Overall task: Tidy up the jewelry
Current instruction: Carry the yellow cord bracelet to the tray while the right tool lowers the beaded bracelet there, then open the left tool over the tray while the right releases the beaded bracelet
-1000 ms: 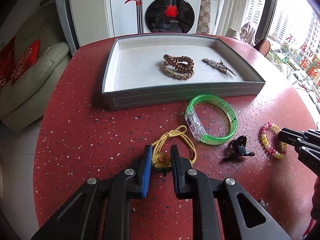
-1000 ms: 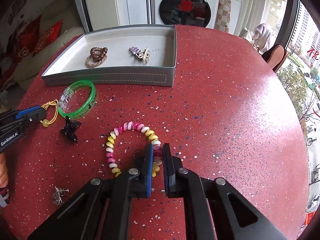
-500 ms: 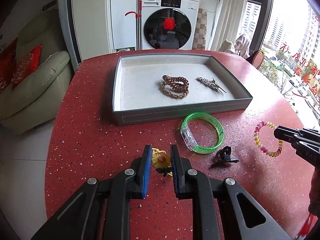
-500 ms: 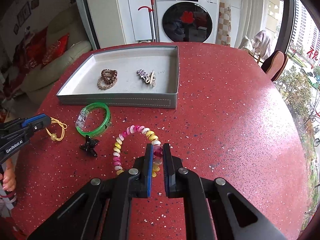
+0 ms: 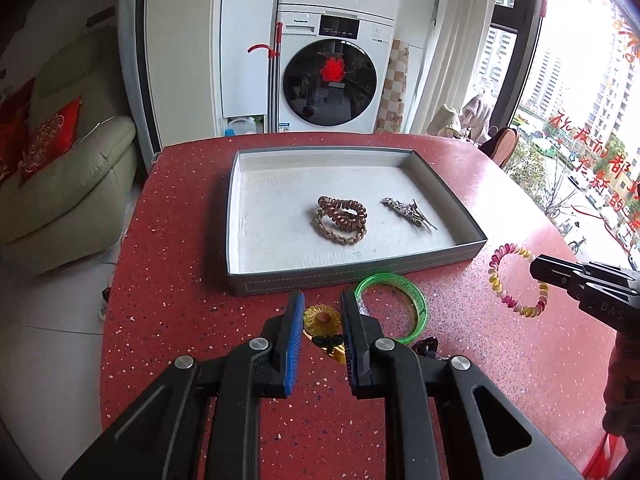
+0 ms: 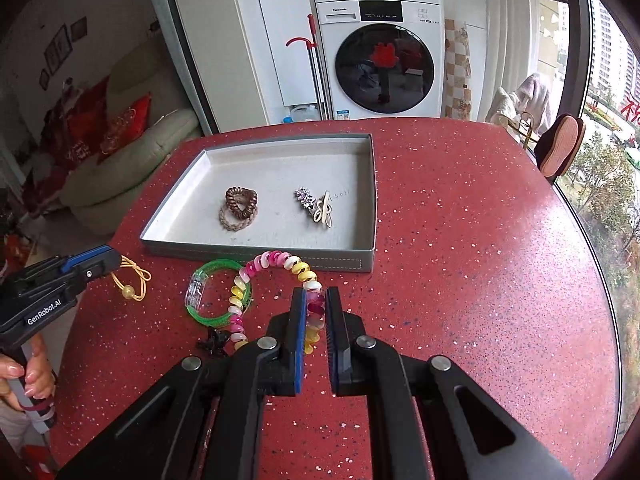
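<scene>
My left gripper is shut on a yellow flower hair tie and holds it above the red table, just in front of the grey tray. The tie's cord hangs from that gripper in the right wrist view. My right gripper is shut on a pink-and-yellow spiral bracelet, lifted off the table near the tray's front right corner. The tray holds brown hair ties and hair clips.
A green bangle and a black claw clip lie on the red table in front of the tray. A sofa stands to the left, a washing machine behind the table, a window to the right.
Both grippers have risen and moved toward the tray, lifting the yellow hair tie and the spiral bracelet off the table.
</scene>
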`<state>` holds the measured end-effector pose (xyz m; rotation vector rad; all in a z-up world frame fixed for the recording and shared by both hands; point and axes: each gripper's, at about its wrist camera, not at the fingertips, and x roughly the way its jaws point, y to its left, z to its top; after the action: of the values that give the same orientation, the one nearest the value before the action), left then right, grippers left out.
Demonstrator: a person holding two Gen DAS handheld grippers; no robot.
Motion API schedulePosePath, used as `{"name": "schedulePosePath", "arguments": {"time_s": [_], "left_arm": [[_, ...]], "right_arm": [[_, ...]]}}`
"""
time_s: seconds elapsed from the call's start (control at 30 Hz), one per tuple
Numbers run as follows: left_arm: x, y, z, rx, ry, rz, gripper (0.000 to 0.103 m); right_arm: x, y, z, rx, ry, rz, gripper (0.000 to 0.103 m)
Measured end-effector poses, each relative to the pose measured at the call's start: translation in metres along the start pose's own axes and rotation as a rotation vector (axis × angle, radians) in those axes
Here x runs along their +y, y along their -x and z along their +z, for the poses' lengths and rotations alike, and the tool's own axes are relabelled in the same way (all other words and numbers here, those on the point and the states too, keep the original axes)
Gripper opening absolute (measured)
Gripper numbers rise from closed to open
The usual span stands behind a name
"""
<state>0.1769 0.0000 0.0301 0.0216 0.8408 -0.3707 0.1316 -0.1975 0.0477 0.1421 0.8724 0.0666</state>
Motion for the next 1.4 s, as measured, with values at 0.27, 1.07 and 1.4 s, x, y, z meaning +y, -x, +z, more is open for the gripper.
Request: {"name": "schedulePosePath", "arguments": {"time_s": [0.27, 1.07, 1.4], "left_arm": [[-0.003, -0.002, 0.028, -0.024, -0.018, 0.008, 0.037], [0.008, -0.104, 0.122, -0.005, 0.014, 0.066, 0.037], [0.014, -0.155, 0.106, 0.052, 0.022, 0.061, 0.037]], "right_arm": [[0.005, -0.001, 0.036, -0.036, 0.003, 0.029, 0.01], [-0.024, -0.109, 0.115, 0.036, -0.178, 0.048, 0.01], [-0.026, -0.155, 0.108, 0.087, -0.185, 0.007, 0.01]]}}
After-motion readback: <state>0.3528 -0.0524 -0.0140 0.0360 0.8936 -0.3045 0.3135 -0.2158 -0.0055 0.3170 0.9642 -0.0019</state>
